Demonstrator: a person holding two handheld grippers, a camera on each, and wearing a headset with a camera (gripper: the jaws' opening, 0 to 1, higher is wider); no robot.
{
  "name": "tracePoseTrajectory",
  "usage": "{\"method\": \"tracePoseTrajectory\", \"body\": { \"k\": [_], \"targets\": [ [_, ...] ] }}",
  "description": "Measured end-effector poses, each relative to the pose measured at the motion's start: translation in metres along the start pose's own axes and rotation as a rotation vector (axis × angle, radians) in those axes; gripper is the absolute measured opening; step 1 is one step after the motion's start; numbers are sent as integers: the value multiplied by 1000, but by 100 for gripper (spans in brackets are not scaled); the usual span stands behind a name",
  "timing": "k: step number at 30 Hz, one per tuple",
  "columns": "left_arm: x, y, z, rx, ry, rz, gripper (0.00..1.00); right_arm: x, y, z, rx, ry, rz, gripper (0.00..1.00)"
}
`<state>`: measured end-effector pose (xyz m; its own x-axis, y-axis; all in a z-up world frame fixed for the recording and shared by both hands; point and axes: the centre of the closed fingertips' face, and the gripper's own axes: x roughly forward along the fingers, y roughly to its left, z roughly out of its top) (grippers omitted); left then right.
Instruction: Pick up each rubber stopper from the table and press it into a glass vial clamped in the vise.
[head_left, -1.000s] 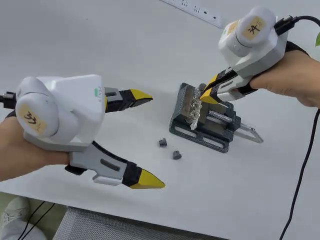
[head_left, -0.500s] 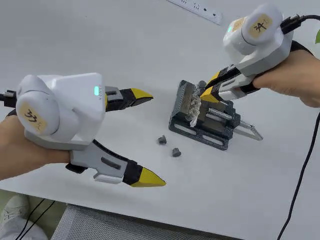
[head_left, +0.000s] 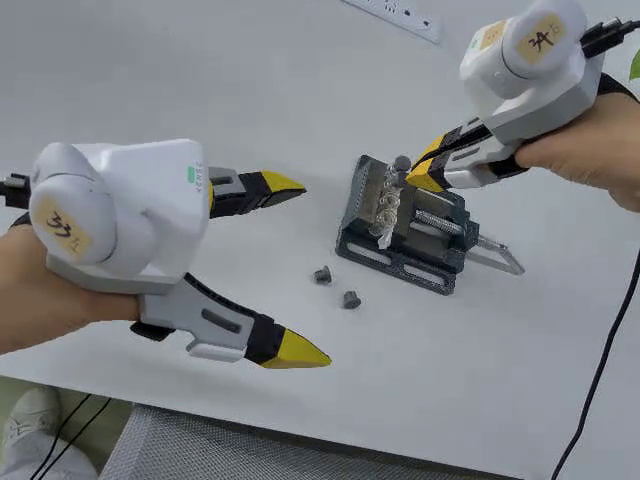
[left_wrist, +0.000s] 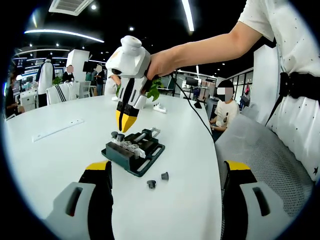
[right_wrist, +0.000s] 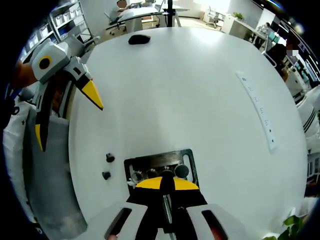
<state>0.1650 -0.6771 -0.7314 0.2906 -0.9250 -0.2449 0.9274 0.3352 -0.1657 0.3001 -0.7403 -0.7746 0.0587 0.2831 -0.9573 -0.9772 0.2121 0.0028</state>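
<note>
Capping vials (head_left: 385, 205) in vise (head_left: 400, 262): one stopper (head_left: 402, 161) seated.
Right tool (head_left: 418, 172) jaws closed, empty, tips just above the clamped row, apparently for pushing down; two loose stoppers (head_left: 322, 275) on desk (head_left: 200, 80); left tool (head_left: 308, 268) wide open, ready to collect.

The left gripper (head_left: 292, 268) is sitting at the lower left of the head view, its jaws spread wide. The right gripper (head_left: 415, 178) is pointing down-left from the upper right, jaws pressed together. The left hand (head_left: 40, 300) and the right hand (head_left: 585, 150) are holding them.
</note>
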Motion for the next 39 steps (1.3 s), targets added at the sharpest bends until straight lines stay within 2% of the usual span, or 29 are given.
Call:
{"method": "tracePoseTrajectory", "body": {
  "k": [13, 26, 33, 35, 36, 37, 38, 39],
  "targets": [
    [0, 0, -2, 1, 4, -4, 91, 4, 1, 2, 3, -5, 9, 1],
    [-2, 4, -4, -2, 10, 3, 91, 7, -1, 0, -19, 12, 13, 1],
    [-3, 7, -3, -3, 7, 8, 91, 6, -1, 10, -15, -12, 15, 1],
    [-3, 7, -3, -5, 5, 10, 91, 8, -1, 11, -38, 7, 19, 1],
    [-3, 7, -2, -7, 3, 10, 90, 7, -2, 7, -56, 44, 18, 0],
    [-3, 8, -2, -6, 2, 11, 90, 8, -1, 7, -47, 48, 18, 0],
    [-4, 8, -2, -8, 0, 12, 91, 8, -1, 1, -67, 79, 20, 0],
    [-4, 8, -2, -8, -1, 13, 90, 8, -1, -2, -107, 86, 18, 0]
  ]
}}
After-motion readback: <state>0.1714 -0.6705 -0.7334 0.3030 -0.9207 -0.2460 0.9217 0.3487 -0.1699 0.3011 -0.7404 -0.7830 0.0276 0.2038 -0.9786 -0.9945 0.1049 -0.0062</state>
